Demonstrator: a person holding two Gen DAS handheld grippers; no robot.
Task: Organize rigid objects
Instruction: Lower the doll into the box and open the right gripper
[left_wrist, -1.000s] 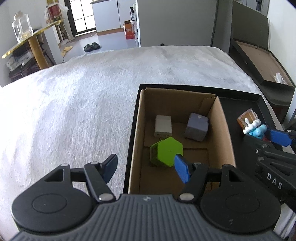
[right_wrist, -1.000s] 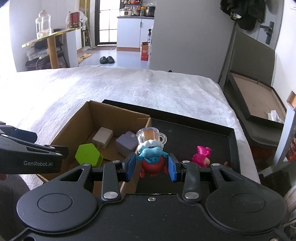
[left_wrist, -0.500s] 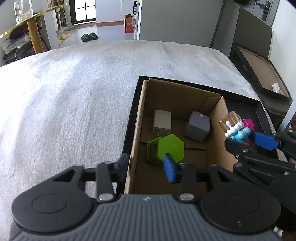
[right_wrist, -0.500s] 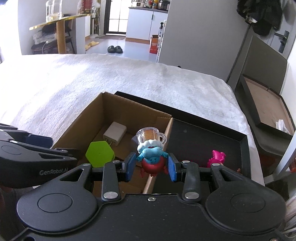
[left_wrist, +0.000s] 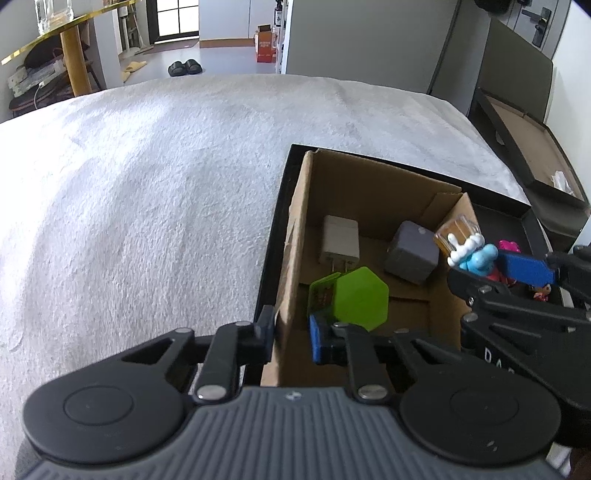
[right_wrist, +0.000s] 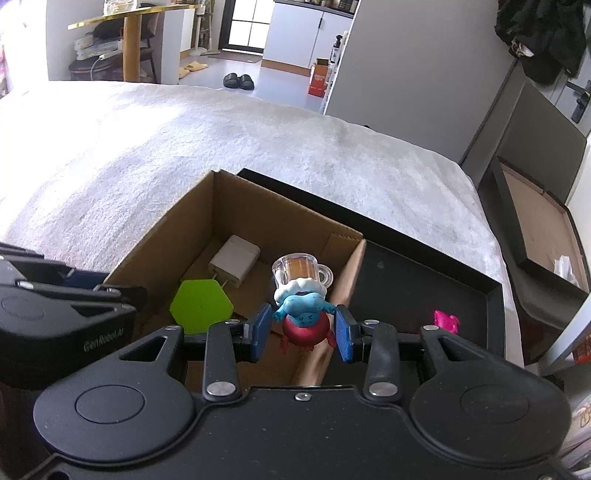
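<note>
**Figurine over box wall, left gripper closing on box edge**

Right gripper (right_wrist: 301, 334) clamps a small figurine (right_wrist: 302, 312): blue body, red base, white cap, clear mug of amber on top. Blue pads press both sides of the red base. It hangs over the right wall of the cardboard box (right_wrist: 192, 229), with the mug above the box interior. In the left wrist view the same figurine (left_wrist: 467, 253) shows at 3 o'clock, held by the right gripper (left_wrist: 495, 271) at the box's right wall.

Left gripper (left_wrist: 291, 336): jaws closing, straddling the left wall of the cardboard box (left_wrist: 295, 236). One finger is outside, the blue pad inside. Whether the pads are touching the cardboard yet, cannot tell.

Inside box: white charger plug (left_wrist: 340, 244) at 12 o'clock, grey cube (left_wrist: 410, 256) at 1–2 o'clock, green hexagonal case (left_wrist: 360, 299) at centre, just beside the left gripper's inner pad.

Box sits in the left part of a black tray (right_wrist: 424, 266). Pink toy (right_wrist: 446, 320) lies in the tray at 3 o'clock of the box. Tray rests on a white textured cover (left_wrist: 147, 184).
</note>
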